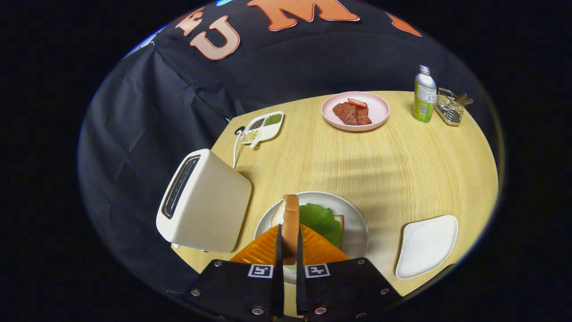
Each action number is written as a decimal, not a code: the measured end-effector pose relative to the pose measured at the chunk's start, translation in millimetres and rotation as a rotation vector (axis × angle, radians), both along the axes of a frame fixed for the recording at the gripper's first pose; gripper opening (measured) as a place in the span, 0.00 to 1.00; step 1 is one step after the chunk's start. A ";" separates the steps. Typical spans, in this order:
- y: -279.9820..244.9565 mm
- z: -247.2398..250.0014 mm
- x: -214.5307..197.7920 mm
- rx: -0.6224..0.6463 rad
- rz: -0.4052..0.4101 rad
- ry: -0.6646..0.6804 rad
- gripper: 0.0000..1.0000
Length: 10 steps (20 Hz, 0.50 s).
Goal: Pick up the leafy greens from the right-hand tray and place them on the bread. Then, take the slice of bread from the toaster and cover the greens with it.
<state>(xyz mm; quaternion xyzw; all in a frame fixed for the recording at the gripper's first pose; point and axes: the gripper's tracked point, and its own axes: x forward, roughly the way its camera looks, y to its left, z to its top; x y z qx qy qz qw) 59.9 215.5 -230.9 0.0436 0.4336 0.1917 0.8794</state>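
The claw [289,250] grips an upright bread slice [290,219] above the greens [321,220], toaster [203,201] close beside.

The camera sits on the gripper [288,243] and looks forward along its two fingers, down at a slant onto the wooden table [402,165]. It is very close to the white plate [355,219] just ahead. The pink plate [379,109] and bottle [423,94] are far across, by the black wall.
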 end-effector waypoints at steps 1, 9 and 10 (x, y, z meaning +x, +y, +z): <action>-4.4 -1.4 0.8 -0.005 0.001 0.002 0.11; -28.2 -15.5 7.1 -0.069 -0.018 0.019 0.30; -31.7 -17.4 7.4 -0.080 -0.020 0.020 0.33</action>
